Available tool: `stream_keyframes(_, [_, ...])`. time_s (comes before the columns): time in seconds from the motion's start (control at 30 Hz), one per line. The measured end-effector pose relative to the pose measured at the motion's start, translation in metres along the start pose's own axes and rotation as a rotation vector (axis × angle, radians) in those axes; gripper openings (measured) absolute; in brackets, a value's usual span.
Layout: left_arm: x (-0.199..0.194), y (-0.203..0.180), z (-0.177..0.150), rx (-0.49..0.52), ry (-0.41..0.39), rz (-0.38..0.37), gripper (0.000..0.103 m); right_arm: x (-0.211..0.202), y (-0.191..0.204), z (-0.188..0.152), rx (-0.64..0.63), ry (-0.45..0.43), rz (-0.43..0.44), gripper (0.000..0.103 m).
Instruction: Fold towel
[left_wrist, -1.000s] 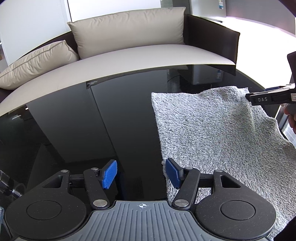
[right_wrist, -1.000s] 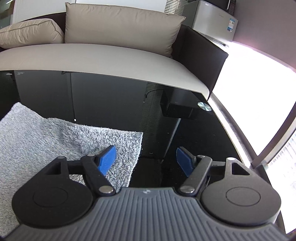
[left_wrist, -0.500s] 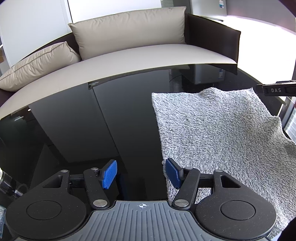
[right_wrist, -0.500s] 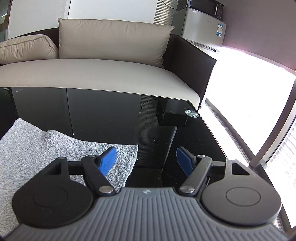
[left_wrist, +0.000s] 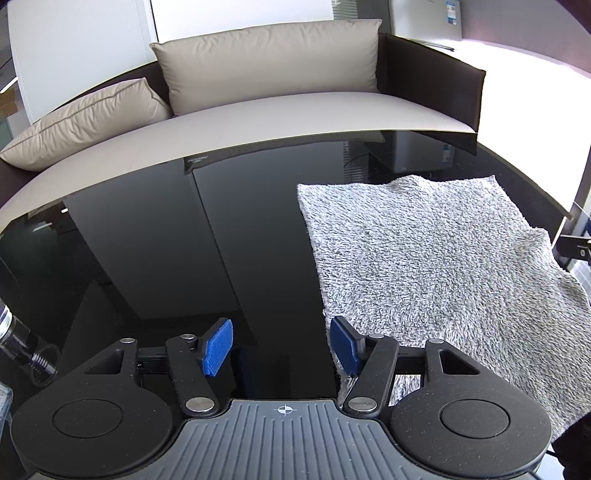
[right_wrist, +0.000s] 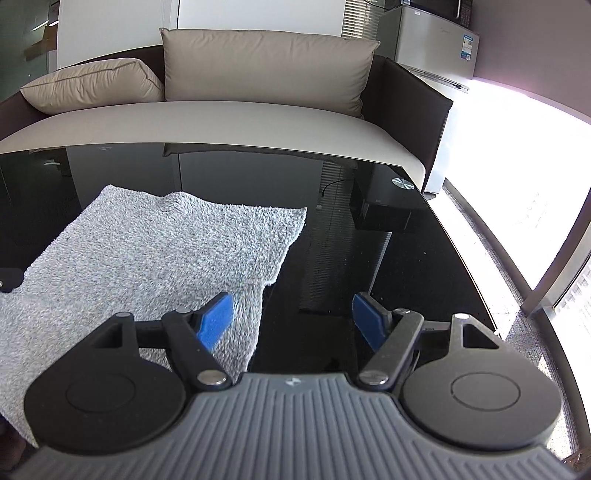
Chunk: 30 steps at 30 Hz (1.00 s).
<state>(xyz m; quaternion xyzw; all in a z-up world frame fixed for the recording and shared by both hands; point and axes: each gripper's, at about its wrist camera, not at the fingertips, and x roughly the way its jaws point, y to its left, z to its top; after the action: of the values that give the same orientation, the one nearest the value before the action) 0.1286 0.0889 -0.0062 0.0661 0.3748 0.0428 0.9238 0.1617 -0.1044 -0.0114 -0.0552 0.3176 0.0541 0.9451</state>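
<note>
Beyond the far edge of your glossy black tabletop (left_wrist: 155, 236) stands a sofa (left_wrist: 295, 110) with a pale seat and dark arms, carrying a large beige cushion (left_wrist: 269, 62) and a smaller pillow (left_wrist: 85, 122) to its left. A silver fridge (right_wrist: 436, 48) stands behind the sofa's right end, and bright glare floods in from the right. At the left edge of the left wrist view a clear glass object (left_wrist: 22, 350) pokes in, too cropped to identify. Nothing lies between either tool and the cloth.

The towel (left_wrist: 436, 266) is a grey, fluffy rectangle spread open in a single layer on the tabletop, its far edge slightly wavy and its right edge uneven with a small step. It lies right of your left gripper (left_wrist: 280, 345) and left of your right gripper (right_wrist: 293, 319).

Your left gripper's jaws are apart and empty, the right pad just at the towel's near-left edge. Your right gripper's jaws are wide apart and empty, the left pad over the towel's right border, the right pad over bare tabletop.
</note>
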Motion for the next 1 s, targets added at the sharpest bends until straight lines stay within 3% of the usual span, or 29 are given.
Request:
stream_keyframes(0.13, [-0.016,0.010,-0.007,-0.040,-0.046,0.012,0.068,-0.022,-0.002,-0.017,0.026,-0.005,0.026,0.075])
stream_keyframes(0.3, [-0.028,0.017,-0.017,-0.061,-0.050,0.005,0.069,-0.046,-0.011,-0.040,0.055,0.016,0.055,0.075])
stream_keyframes(0.4, [-0.031,0.018,-0.022,-0.057,-0.049,0.009,0.076,-0.056,-0.011,-0.050,0.045,0.021,0.068,0.075])
stream_keyframes(0.7, [-0.031,0.039,-0.022,-0.129,-0.053,0.002,0.077,-0.059,-0.001,-0.058,-0.022,0.036,0.104,0.075])
stream_keyframes(0.87, [-0.042,0.055,-0.031,-0.193,-0.063,0.004,0.090,-0.058,-0.002,-0.059,-0.036,0.042,0.111,0.075])
stream_keyframes(1.0, [-0.036,0.063,-0.033,-0.226,-0.049,-0.036,0.091,-0.057,-0.001,-0.061,-0.048,0.050,0.116,0.075])
